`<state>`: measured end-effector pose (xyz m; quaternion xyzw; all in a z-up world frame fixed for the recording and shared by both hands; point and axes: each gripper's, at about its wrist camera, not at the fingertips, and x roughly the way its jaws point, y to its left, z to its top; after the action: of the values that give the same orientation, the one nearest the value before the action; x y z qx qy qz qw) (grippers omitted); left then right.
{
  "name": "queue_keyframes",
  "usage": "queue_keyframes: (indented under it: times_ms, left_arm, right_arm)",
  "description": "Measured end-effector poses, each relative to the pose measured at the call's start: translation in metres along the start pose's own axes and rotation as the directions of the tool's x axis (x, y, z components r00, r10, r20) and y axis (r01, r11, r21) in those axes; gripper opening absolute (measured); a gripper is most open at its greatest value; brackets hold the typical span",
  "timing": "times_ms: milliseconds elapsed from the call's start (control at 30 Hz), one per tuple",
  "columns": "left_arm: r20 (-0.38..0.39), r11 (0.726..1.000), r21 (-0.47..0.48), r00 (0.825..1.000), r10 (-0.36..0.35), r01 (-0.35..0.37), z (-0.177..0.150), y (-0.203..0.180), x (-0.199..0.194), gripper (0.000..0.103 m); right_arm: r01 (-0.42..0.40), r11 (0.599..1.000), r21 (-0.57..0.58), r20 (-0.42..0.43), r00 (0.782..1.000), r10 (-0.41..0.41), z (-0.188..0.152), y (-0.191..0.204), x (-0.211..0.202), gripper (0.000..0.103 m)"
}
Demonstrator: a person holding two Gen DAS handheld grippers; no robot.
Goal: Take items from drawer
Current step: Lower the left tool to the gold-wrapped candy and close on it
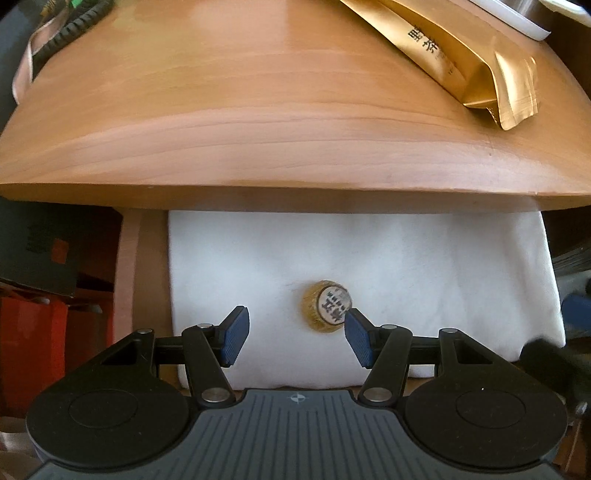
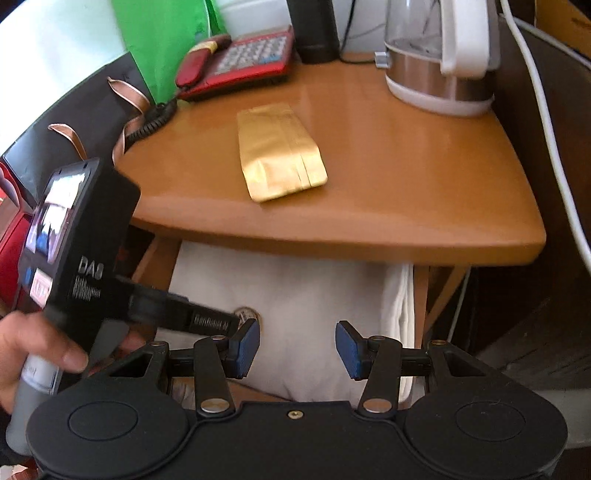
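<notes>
The drawer under the wooden table is pulled open and lined with a white cloth (image 1: 369,258). A small round gold-foil ball with a printed label (image 1: 327,307) lies on the cloth. My left gripper (image 1: 295,338) is open just in front of it, the ball close to the right fingertip. In the right wrist view the ball (image 2: 246,314) peeks out behind the left gripper's body (image 2: 74,243). My right gripper (image 2: 297,349) is open and empty above the cloth (image 2: 314,295). A gold foil pouch (image 1: 450,55) lies on the tabletop, also in the right wrist view (image 2: 277,151).
On the wooden tabletop (image 2: 406,177) stand a red telephone (image 2: 236,62) with a coiled cord, an electric kettle (image 2: 439,51) and a dark cylinder (image 2: 314,29). A green bag (image 2: 162,40) and a dark gift bag (image 2: 55,136) stand at the left. Red boxes (image 1: 55,332) sit beside the drawer.
</notes>
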<state>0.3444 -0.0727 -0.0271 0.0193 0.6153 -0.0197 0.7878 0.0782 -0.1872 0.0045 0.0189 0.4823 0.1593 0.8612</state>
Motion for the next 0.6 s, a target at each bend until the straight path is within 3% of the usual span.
queue_keyframes:
  times_ms: [400,600]
  left_arm:
    - [-0.045,0.999,-0.008,0.998,0.034,-0.035,0.014,-0.017,0.02,0.061]
    - [-0.097,1.0,-0.008,0.995,0.017,-0.017,0.023,-0.021,0.031,0.061]
  right_arm:
    - [-0.035,0.999,0.039,-0.008,0.999,0.036,-0.012,-0.009,0.007,0.045]
    - [-0.049,0.997,0.055,-0.002,0.999,0.049,-0.014,-0.014,0.009,0.045]
